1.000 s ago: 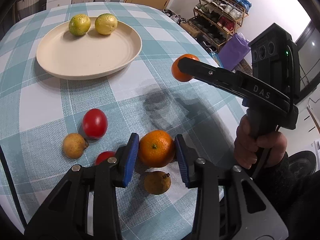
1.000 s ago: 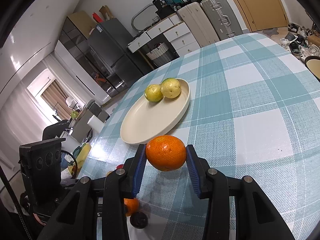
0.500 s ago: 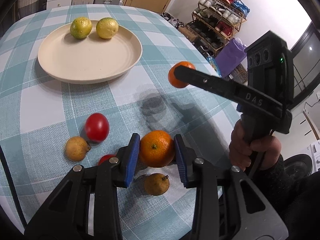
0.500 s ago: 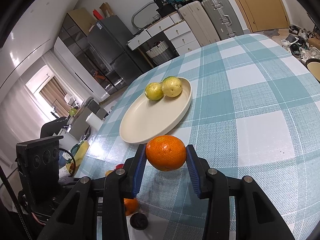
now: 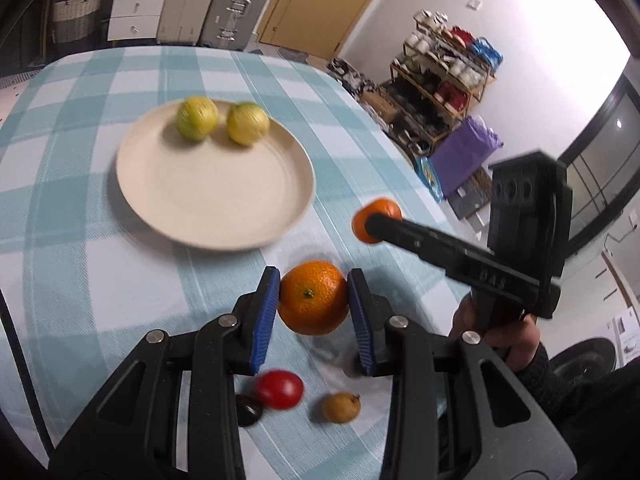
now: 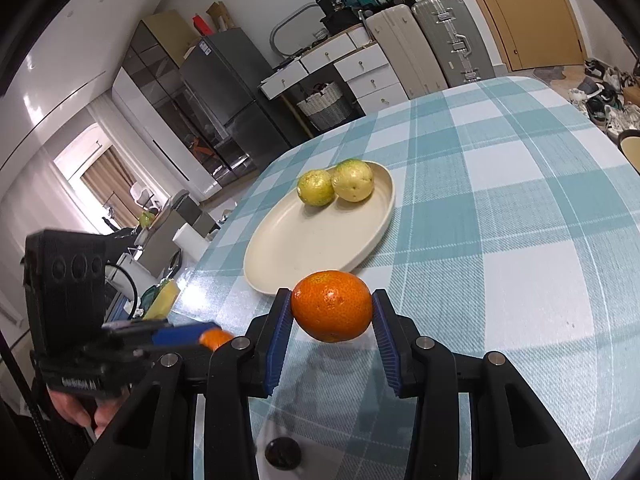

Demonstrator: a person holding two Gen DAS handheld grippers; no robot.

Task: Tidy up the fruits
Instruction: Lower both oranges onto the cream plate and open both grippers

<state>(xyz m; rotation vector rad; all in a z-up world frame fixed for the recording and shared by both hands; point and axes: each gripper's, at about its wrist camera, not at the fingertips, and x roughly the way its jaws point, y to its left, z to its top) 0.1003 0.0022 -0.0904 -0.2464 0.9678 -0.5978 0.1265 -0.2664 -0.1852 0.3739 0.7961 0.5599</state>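
Two oranges are pinched above the bench (image 5: 120, 280): one (image 5: 313, 298) by the left gripper's (image 5: 313, 312) fingers, another (image 6: 331, 306) by the right gripper's (image 6: 331, 332). Two yellow-green fruits (image 6: 334, 186) are seen on the plate (image 6: 304, 248).

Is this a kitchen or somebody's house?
Probably a lived-in home, a dining area: a checked tablecloth, a fridge, suitcases by a door, and a shoe rack.
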